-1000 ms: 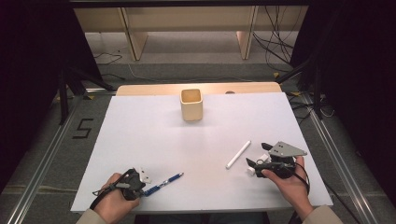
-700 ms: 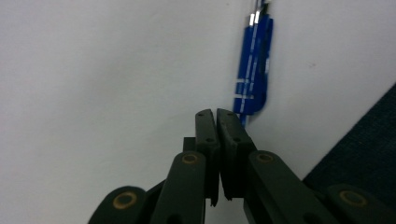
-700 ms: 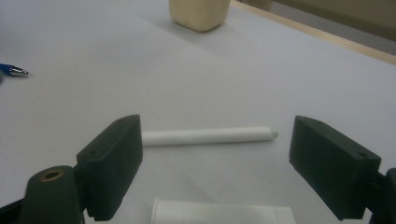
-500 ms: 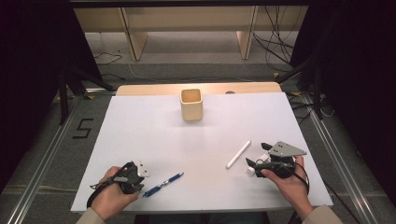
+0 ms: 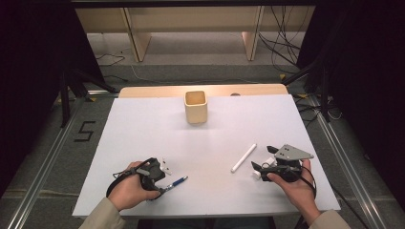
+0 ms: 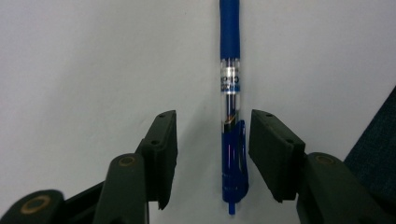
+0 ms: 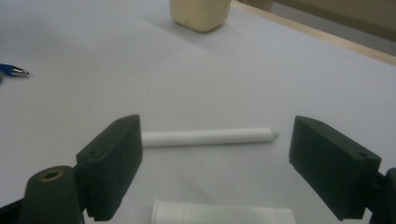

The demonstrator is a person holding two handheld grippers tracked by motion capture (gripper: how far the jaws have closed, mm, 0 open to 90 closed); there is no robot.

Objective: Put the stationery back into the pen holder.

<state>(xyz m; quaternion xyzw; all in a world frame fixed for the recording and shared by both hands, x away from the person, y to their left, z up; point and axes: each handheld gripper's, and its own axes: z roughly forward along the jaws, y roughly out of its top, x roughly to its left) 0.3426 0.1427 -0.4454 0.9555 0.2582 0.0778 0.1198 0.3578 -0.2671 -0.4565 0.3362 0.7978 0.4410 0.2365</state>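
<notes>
A blue pen [image 6: 229,93] lies on the white table [image 5: 143,129], its clip end between the open jaws of my left gripper [image 6: 212,154]. In the high view the pen [image 5: 177,181] pokes out to the right of the left gripper [image 5: 161,183] near the front left. A white stick [image 5: 243,157] lies front right, just ahead of my right gripper [image 5: 261,161]. In the right gripper view the stick [image 7: 205,136] lies crosswise beyond the wide-open right gripper [image 7: 215,163], which holds nothing.
A beige square cup [image 5: 196,106] stands upright at the back middle of the table, also seen as the cup [image 7: 200,14] far ahead of the right gripper. A short white cylinder [image 7: 224,213] sits low beneath the right jaws. The pen's tip [image 7: 13,70] shows at the left.
My left gripper has shifted right and forward, so its jaws now straddle the pen's rear end. The pen, the stick and the right gripper have stayed put.
</notes>
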